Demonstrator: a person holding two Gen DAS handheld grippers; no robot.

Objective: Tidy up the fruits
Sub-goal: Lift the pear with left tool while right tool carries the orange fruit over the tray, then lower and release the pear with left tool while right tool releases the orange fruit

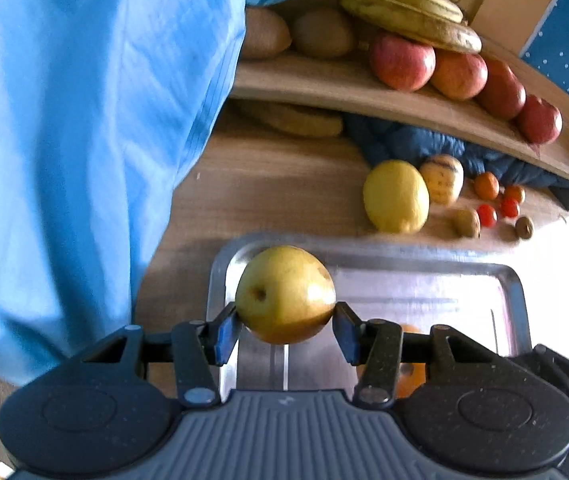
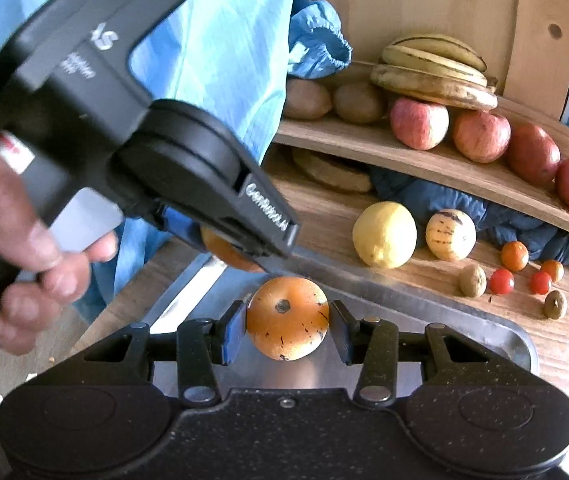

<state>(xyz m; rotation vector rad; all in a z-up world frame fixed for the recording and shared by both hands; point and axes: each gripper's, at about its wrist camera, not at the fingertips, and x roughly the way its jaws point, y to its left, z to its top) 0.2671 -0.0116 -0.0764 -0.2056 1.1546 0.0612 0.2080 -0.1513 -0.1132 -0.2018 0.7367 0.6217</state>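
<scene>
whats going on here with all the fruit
A person in a blue garment is sorting fruit with a handheld gripper in each hand. The left gripper is shut on a yellow-green apple, and the right gripper is shut on an orange fruit, both held above a metal tray. Bananas and red apples already sit on the upper shelf; a lemon and cherry tomatoes lie on the wooden surface below.
</scene>
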